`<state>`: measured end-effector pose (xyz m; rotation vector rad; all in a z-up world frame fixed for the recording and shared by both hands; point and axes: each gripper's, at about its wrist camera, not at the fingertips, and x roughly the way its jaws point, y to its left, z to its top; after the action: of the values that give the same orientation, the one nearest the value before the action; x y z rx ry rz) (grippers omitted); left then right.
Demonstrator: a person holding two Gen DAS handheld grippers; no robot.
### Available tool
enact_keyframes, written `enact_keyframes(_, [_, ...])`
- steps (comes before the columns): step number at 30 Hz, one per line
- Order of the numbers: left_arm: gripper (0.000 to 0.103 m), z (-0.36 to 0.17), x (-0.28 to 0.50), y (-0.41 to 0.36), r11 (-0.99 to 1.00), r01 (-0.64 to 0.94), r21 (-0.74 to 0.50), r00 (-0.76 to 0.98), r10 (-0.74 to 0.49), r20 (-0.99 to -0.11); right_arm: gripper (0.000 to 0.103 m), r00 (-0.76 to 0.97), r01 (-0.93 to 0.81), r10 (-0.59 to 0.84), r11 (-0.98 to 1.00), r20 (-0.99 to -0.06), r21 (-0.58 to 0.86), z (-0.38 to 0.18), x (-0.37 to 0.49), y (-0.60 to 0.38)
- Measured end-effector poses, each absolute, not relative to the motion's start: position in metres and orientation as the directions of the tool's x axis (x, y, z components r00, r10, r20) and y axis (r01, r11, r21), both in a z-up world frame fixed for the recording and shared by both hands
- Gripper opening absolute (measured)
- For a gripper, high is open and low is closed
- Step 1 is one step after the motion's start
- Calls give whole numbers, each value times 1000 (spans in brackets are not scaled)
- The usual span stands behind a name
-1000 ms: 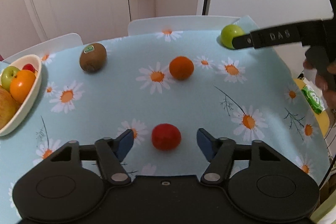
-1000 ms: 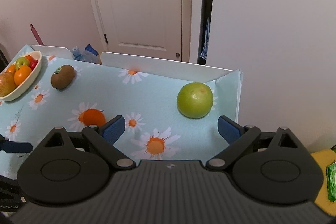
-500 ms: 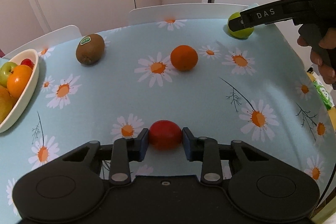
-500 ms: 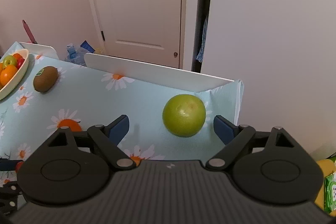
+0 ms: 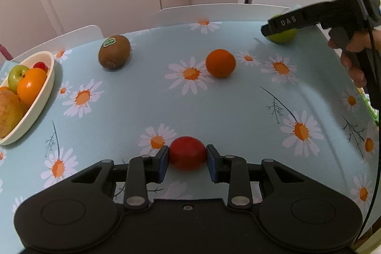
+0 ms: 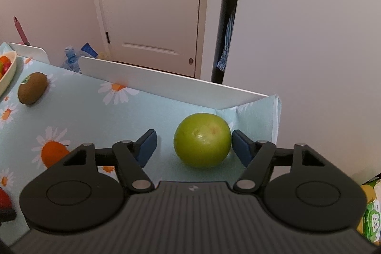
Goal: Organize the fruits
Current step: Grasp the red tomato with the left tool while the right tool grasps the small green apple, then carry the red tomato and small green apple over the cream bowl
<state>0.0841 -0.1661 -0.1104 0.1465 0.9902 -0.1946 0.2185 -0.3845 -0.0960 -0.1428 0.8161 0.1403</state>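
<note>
My left gripper (image 5: 187, 158) is shut on a small red fruit (image 5: 187, 151) that rests on the daisy tablecloth (image 5: 238, 111). In the right wrist view, a green round fruit (image 6: 202, 139) lies between the fingers of my right gripper (image 6: 193, 135). Its jaws are closing. The right pad is almost at the fruit and the left pad stands apart from it. A kiwi (image 5: 114, 51) and an orange (image 5: 220, 62) lie loose further back. At the far left, a white bowl (image 5: 35, 108) holds several fruits.
The green fruit sits near the table's far right corner (image 6: 273, 111). White chair backs (image 6: 166, 85) line the far edge. A door (image 6: 152, 4) stands behind. A yellow and green package (image 6: 371, 218) lies off the table to the right. A hand (image 5: 354, 51) holds the right gripper.
The left jaws came together onto the red fruit. The right gripper moved forward and down until the green fruit lay between its fingers, and its jaws narrowed.
</note>
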Motion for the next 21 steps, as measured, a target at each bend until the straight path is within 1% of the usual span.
enact_keyframes(1, [37, -110, 85, -165, 975, 220, 33, 533, -92, -841, 81, 678, -176, 65, 982, -732, -75, -97, 219, -385])
enact_keyframes(3, [37, -108, 87, -163, 978, 207, 29, 539, -90, -837, 71, 680, -165, 52, 983, -731, -84, -100, 220, -386])
enact_keyframes(4, [37, -107, 88, -163, 979, 202, 28, 545, -88, -834, 69, 682, -158, 38, 983, -731, -97, -101, 221, -386])
enact_keyframes(10, [37, -98, 88, -159, 982, 187, 26, 568, -87, -818, 69, 684, -153, 51, 985, -727, -75, -96, 217, -387])
enact_keyframes(21, [37, -60, 74, -138, 989, 146, 14, 633, -82, -770, 69, 696, -208, 122, 977, -707, -36, -50, 184, -362])
